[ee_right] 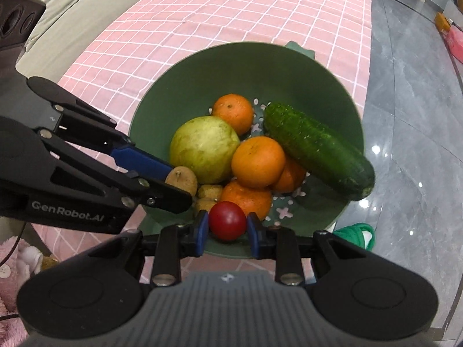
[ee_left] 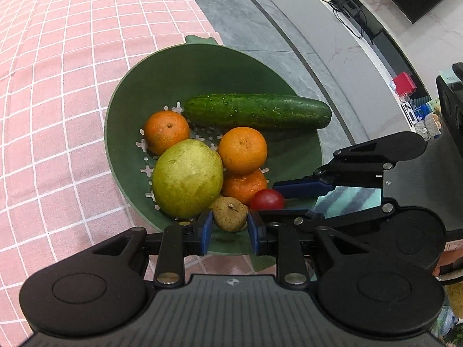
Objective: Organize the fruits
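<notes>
**Both tongs clamped on small fruit at the near rim of the colander**

While the green colander (ee_left: 136, 92) sits on the pink checked table (ee_left: 58, 86) close to its edge, each hand has its tongs down inside the near side. The left tongs (ee_left: 230, 227) are narrowed on a small brown longan (ee_left: 230, 212), blue pads touching both flanks. The right tongs (ee_right: 227, 225) are narrowed on a red cherry tomato (ee_right: 227, 219) in the same way. The two catches lie just beside each other, so the two tools almost meet.

Behind them in the colander are a large green pear-like fruit (ee_left: 186, 177), several oranges (ee_left: 242, 149) and a cucumber (ee_left: 257, 111) leaning along the far wall. More longans (ee_right: 209, 192) lie beside the held one.

To do this step well, I would lift each piece straight up before moving sideways, one hand slightly ahead of the other so the tools do not knock together. Both fruits are round and smooth, so pressure should stay even and moderate; the tomato would bruise or split if squeezed harder. Rising slowly should also avoid nudging the orange resting against the tomato.
</notes>
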